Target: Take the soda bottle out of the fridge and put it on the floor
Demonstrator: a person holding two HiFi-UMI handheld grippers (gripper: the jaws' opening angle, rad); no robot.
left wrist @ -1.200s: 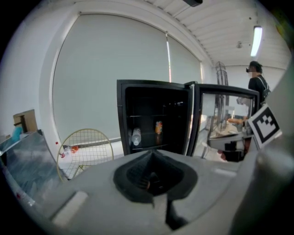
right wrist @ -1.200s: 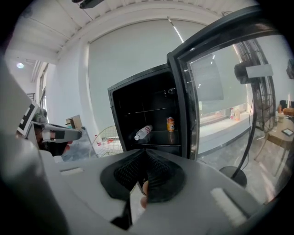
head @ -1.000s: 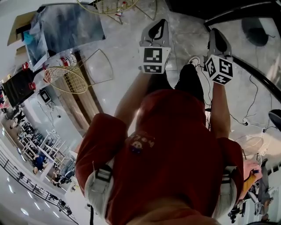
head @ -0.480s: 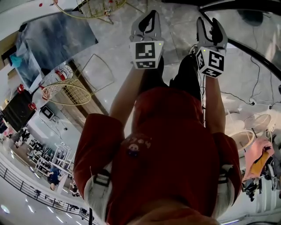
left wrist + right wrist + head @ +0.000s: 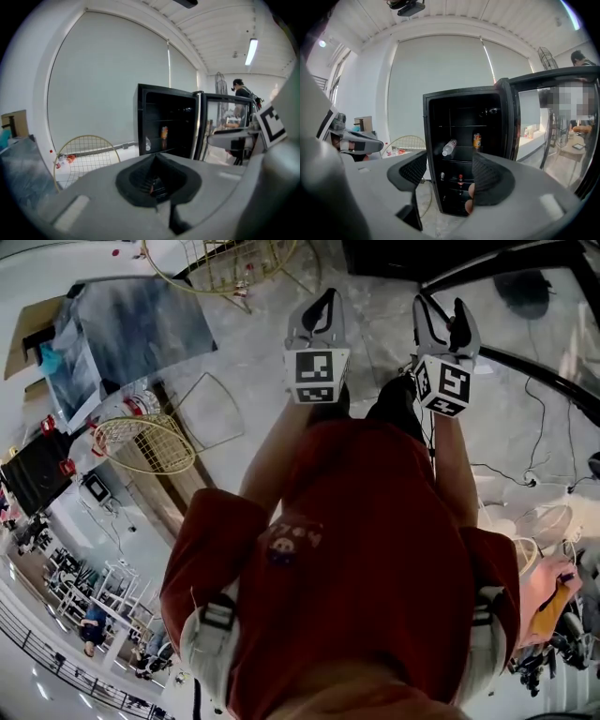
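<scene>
Fridge (image 5: 459, 117): black, standing on the floor (image 5: 437, 224), with its glass door (image 5: 543, 122) swung open to its right.
Bottle (image 5: 449, 147): clear plastic, lying tilted on the fridge's middle shelf, towards the left side.
Can (image 5: 477, 140): orange, upright on that same fridge shelf, just right of the bottle.
Small bottles (image 5: 460, 179): two, one shelf lower in the fridge.
Left tongs (image 5: 155, 178): clenched together, gripping nothing, well short of the fridge.
Right tongs (image 5: 445, 176): released, the jaws having just been opening. Nothing is between them, and they face the fridge from well apart.
Wire basket (image 5: 84, 154): on the floor left of the fridge.
</scene>
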